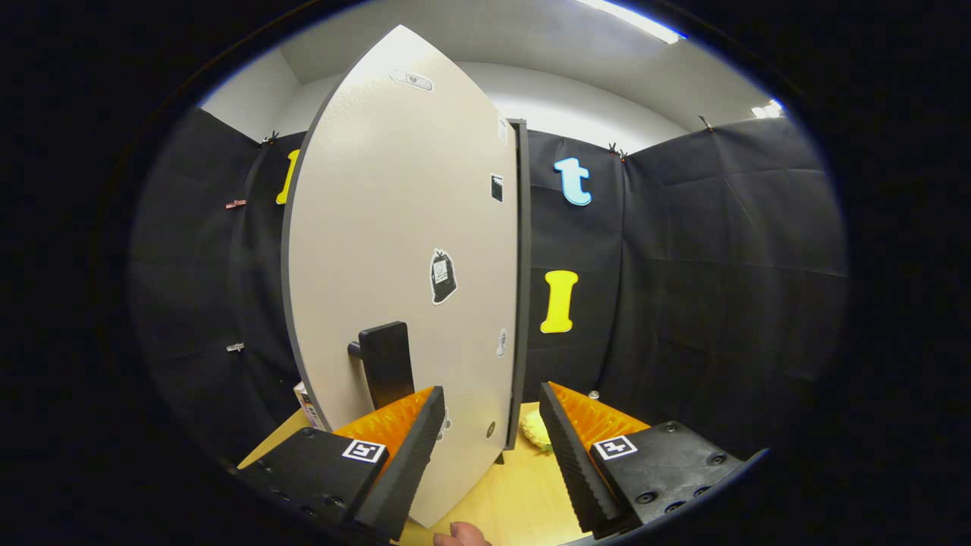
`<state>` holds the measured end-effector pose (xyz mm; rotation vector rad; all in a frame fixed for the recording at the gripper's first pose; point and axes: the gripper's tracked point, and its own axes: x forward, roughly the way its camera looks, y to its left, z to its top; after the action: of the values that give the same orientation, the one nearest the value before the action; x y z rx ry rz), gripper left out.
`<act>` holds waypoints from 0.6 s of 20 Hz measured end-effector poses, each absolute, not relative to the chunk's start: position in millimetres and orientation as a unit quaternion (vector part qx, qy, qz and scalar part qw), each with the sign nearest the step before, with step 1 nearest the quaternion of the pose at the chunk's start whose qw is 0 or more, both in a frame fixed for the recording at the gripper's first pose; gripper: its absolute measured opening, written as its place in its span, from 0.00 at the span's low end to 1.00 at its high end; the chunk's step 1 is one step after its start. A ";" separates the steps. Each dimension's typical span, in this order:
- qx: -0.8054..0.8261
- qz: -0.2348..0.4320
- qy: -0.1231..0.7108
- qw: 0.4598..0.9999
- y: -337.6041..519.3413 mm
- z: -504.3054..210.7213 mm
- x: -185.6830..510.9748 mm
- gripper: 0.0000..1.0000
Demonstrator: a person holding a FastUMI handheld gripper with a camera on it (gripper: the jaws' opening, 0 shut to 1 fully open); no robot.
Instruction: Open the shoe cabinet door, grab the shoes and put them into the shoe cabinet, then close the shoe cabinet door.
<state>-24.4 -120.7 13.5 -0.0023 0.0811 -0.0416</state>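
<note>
Right now the cabinet door (pixel 402 250) is swung partly open, its pale face angled toward the camera, free edge nearest the jaws and hinge side against the dark cabinet frame (pixel 520 288). The gripper (pixel 491 425) has its jaws spread wide with nothing between them; the door's lower edge runs down into the gap, closer to the left finger, contact not clear.

Step, as I read it: either finishing the opening swing or starting the closing push. Can't tell which. The cabinet interior is hidden behind the door panel, so whether shoes are inside is unknown. A small pale-yellow fuzzy thing (pixel 535 429) sits on the counter (pixel 523 493) just ahead of the right finger, beside the frame's foot; could be a slipper, too little of it shows to say.

Next move, judged:
- If shoes aren't in yet: push the door wider, then turn to that yellow item.
- If they are: press the left finger on the door face and swing it shut.

Materials:
- Door: flat rigid panel, matte fine-speckled finish, thin dark edge band, a few stickers.
- Handle (pixel 385 362): black, blocky, rectangular, standing off the face on a short post, just above the left finger.
- Finger pads: ridged sawtooth faces.
- Counter: light wood grain, smooth.

A person's fingertip (pixel 459 535) shows at the door's bottom corner, between the fingers.
</note>
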 end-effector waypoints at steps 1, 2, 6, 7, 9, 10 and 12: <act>0.004 -0.014 0.041 0.999 -109.6 11.7 -19.1 0.85; 0.005 -0.009 0.039 0.999 -99.3 12.2 -12.9 0.85; -0.023 -0.004 0.043 0.999 -72.2 7.1 9.6 0.95; -0.030 -0.004 0.043 0.999 -67.2 6.2 11.1 0.96; -0.032 0.003 0.043 0.999 -57.3 4.1 12.2 0.96; -0.030 0.004 0.042 0.999 -57.9 3.8 14.0 0.97; -0.026 0.002 0.039 0.999 -59.1 3.9 17.5 0.97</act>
<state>17.5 -59.1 3.9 -0.0522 0.0784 0.0041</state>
